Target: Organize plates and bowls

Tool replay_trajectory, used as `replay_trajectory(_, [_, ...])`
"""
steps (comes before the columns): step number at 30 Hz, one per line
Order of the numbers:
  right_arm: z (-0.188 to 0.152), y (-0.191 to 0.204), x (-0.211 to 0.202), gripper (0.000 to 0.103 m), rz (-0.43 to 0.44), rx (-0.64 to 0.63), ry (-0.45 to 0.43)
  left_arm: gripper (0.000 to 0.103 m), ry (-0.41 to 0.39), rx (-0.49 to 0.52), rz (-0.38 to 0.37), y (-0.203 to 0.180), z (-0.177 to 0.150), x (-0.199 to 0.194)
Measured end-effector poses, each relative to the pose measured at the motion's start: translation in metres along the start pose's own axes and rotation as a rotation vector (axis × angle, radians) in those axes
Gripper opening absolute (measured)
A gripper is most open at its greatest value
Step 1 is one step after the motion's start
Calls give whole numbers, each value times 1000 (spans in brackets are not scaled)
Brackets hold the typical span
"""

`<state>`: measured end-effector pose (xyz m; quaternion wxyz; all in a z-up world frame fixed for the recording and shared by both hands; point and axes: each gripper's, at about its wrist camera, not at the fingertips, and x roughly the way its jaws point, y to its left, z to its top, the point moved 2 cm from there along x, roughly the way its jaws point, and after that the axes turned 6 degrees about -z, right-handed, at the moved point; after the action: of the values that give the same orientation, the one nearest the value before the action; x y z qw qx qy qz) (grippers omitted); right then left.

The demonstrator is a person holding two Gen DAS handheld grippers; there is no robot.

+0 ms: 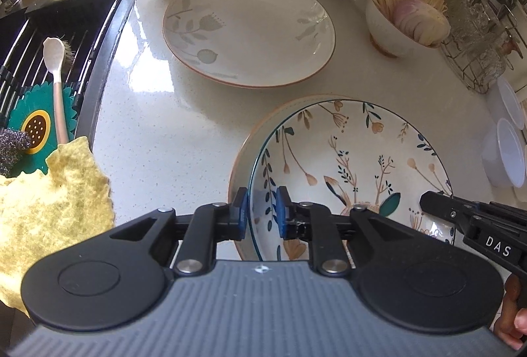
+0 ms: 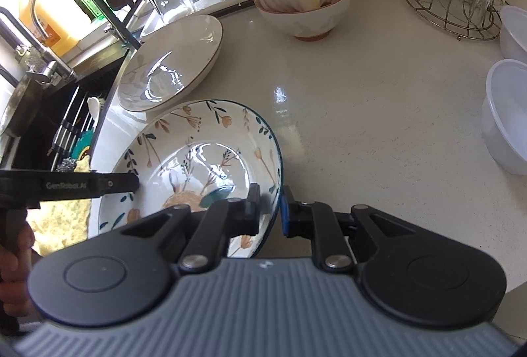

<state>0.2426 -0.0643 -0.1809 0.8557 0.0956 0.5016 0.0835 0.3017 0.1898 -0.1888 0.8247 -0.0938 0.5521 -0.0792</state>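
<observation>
I am holding the round white ceramic floral-painted bowl with a blue rim (image 1: 349,172) between both grippers. My left gripper (image 1: 262,212) is pinching its near-left rim, pads on either side of the wall; my right gripper (image 2: 270,208) is pinching the opposite rim likewise. The bowl is sitting over a tan-rimmed plate (image 1: 245,159), directly ahead of the left gripper; whether it is touching, I cannot tell. Ahead of the left gripper, a large white leaf-patterned plate (image 1: 248,27) is lying apart on the pale speckled bench (image 1: 158,139). To my judgement, stacking is partly done: this bowl is being placed, and the leaf-patterned plate is remaining unsorted.
</observation>
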Motion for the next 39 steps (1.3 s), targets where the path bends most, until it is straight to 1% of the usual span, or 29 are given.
replay_trajectory(4, [0, -1, 2, 16, 5, 10, -11, 20, 11, 1, 9, -2, 2, 1])
replay_trajectory(7, [-1, -2, 3, 17, 7, 12, -14, 23, 23, 0, 15, -4, 3, 1])
replay_trajectory(10, [-1, -2, 4, 18, 15, 19, -13, 29, 32, -24, 2, -3, 5, 1])
replay_trajectory(12, [-1, -3, 6, 18, 24, 25, -10, 37, 39, -36, -10, -3, 6, 0])
replay_trajectory(16, [-1, -4, 8, 18, 35, 22, -8, 45, 67, -89, -36, 0, 7, 0])
replay_trajectory(18, [-1, -4, 8, 18, 45, 25, -6, 50, 75, -120, -56, 2, 8, -1])
replay_trajectory(24, [0, -3, 15, 17, 47, 7, 6, 62, 84, -162, -78, 5, 13, -6])
replay_trajectory(27, [0, -4, 16, 18, 61, 17, 8, 63, 99, -156, -60, 9, 14, -7])
replay_trajectory(29, [1, -5, 16, 19, 69, 22, 9, 63, 97, -162, -67, 11, 13, -9])
replay_trajectory(36, [3, -6, 12, 18, 65, 4, -5, 64, 89, -143, -52, 7, 11, -16])
replay_trajectory(39, [7, -8, 5, 18, 65, 3, -29, 67, 63, -150, -73, 7, 10, -23])
